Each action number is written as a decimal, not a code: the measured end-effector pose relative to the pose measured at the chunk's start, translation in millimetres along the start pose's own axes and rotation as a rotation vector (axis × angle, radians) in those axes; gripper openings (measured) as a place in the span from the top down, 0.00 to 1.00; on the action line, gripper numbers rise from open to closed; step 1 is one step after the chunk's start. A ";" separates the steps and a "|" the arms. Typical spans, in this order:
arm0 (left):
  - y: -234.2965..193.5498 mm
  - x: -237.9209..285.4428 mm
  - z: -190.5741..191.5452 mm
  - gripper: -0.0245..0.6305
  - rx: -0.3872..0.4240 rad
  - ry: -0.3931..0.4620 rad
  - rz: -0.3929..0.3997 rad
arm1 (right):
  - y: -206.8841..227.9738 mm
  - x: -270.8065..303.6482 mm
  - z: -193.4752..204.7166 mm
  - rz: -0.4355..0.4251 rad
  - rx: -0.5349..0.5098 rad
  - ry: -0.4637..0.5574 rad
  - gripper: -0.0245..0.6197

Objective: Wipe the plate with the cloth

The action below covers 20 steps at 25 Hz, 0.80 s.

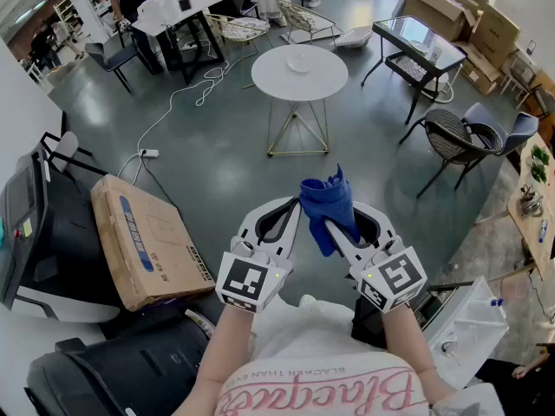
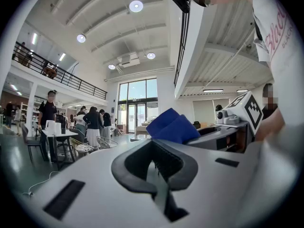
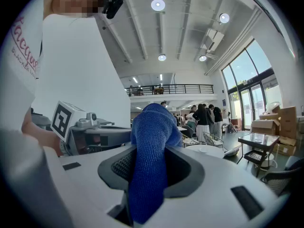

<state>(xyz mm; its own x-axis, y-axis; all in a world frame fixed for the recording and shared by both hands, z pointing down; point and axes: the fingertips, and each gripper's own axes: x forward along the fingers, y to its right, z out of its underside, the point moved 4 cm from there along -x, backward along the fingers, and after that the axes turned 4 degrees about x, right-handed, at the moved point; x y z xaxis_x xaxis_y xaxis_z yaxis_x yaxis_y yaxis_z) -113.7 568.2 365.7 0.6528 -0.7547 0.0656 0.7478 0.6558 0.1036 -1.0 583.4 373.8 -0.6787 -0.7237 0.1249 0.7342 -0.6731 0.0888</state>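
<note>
Right up close, the person's forearms reach out from a white shirt (image 1: pixel 325 380), one gripper in each hand, both held about level over the grey floor (image 1: pixel 217 159). The left gripper (image 1: pixel 291 208) has its fingers (image 2: pixel 85 186) pressed together, with nothing between them. Just beside it, tips almost meeting, the right gripper (image 1: pixel 336 230) has its fingers (image 3: pixel 216 177) clamped on the blue cloth (image 1: pixel 328 204). The fabric is pinched in the slot, one bunch poking up past the tips and a tail trailing down along the fingers. In the left gripper view that blue bunch sits just beyond the closed tips, a little to their right.

Down on the floor to the left, a cardboard box (image 1: pixel 143 237) lies flat beside a black case (image 1: pixel 104 375), and a white cable (image 1: pixel 178 98) snakes away from a power strip (image 1: pixel 149 153).

Further out, dead ahead and well apart from the cloth, there's the round white table (image 1: pixel 269 78) with the plate (image 1: pixel 299 61) near its middle. Off to the right are a dark wicker chair (image 1: pixel 455 141) and a glass-topped table (image 1: pixel 416 37), with stacked cardboard boxes (image 1: pixel 464 7) behind. At the far end, people stand around another white table (image 1: pixel 178 11).
</note>
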 end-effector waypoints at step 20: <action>-9.1 22.4 12.2 0.95 -0.017 -0.023 -0.019 | 27.0 11.2 8.7 -0.028 0.039 -0.013 0.73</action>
<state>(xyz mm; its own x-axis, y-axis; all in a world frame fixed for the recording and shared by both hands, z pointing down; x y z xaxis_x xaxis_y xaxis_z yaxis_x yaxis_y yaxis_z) -107.4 545.1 378.4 0.6353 -0.7674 0.0864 0.7624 0.6411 0.0885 11.4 558.4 386.2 -0.6989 -0.7025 0.1342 0.7152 -0.6866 0.1307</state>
